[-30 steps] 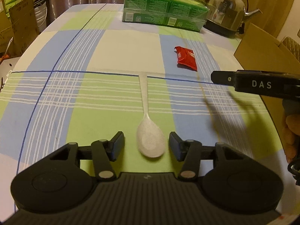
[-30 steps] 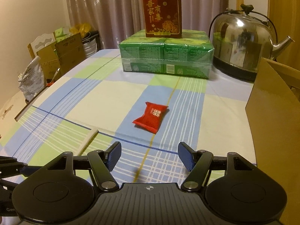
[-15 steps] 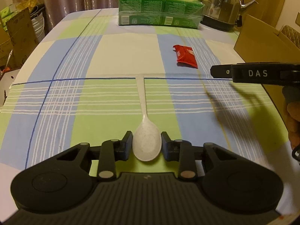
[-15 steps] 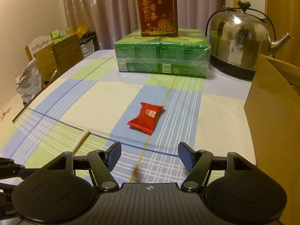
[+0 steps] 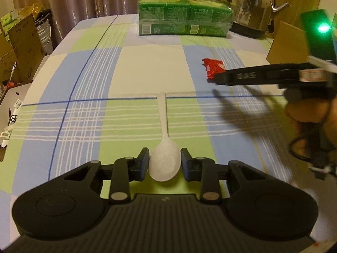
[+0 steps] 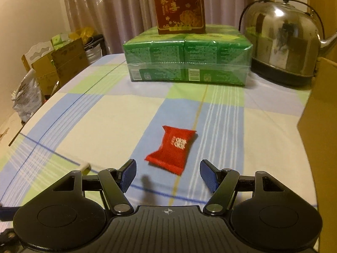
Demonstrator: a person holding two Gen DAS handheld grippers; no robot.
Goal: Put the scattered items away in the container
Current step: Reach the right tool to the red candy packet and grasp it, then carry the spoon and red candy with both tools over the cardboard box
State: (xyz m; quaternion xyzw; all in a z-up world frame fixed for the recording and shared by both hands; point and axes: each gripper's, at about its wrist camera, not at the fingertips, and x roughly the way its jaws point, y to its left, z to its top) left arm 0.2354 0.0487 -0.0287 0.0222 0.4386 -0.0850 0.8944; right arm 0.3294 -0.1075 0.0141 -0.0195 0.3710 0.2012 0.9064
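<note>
A white plastic spoon lies on the checked tablecloth with its handle pointing away. My left gripper is shut on the spoon's bowl, a pad touching each side. A red snack packet lies a little beyond my right gripper, whose jaws stand open and empty, apart from the packet. In the left wrist view one right gripper finger reaches in from the right, its tip over the red packet. The cardboard box stands at the table's right edge. The spoon's handle tip shows at the right wrist view's left.
A green shrink-wrapped pack with a dark red carton on top stands at the table's far end, beside a steel kettle. Cardboard boxes and bags sit off the table's left edge. A person's hand holds the right gripper.
My left jaws closed in onto the spoon's bowl. The right gripper moved forward and a little down, so the red packet now lies close in front of its fingers.
</note>
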